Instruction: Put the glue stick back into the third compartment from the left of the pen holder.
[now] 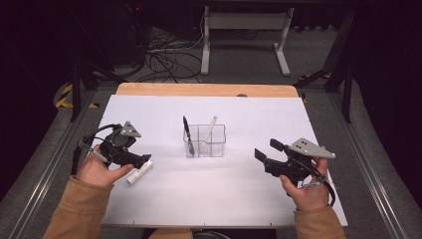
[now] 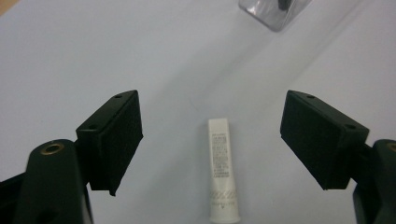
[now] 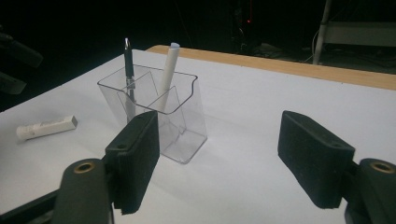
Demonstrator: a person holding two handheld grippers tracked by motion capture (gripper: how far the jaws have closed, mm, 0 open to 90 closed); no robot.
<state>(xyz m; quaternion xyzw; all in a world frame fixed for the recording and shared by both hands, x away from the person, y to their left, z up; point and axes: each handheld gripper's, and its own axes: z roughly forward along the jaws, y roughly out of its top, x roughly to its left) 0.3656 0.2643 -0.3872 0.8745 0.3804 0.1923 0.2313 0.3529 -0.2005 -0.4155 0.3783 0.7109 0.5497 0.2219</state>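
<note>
High view: the left hand-held gripper [image 1: 141, 160] hangs at eight o'clock on the white surface [image 1: 239, 199], jaws spread over a small white tube [image 1: 139, 172] that lies flat between them, untouched. At four o'clock, the right hand-held gripper [image 1: 268, 148] is spread and empty. At centre stands a clear organizer [image 1: 205, 141] holding a dark pen [image 1: 186, 128] and a white stick [image 1: 211, 128].

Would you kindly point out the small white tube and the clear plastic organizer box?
small white tube [image 2: 220, 163]: left gripper view, printed middle of its body.
clear plastic organizer box [image 3: 187, 126]: right gripper view, bare near side wall.
</note>
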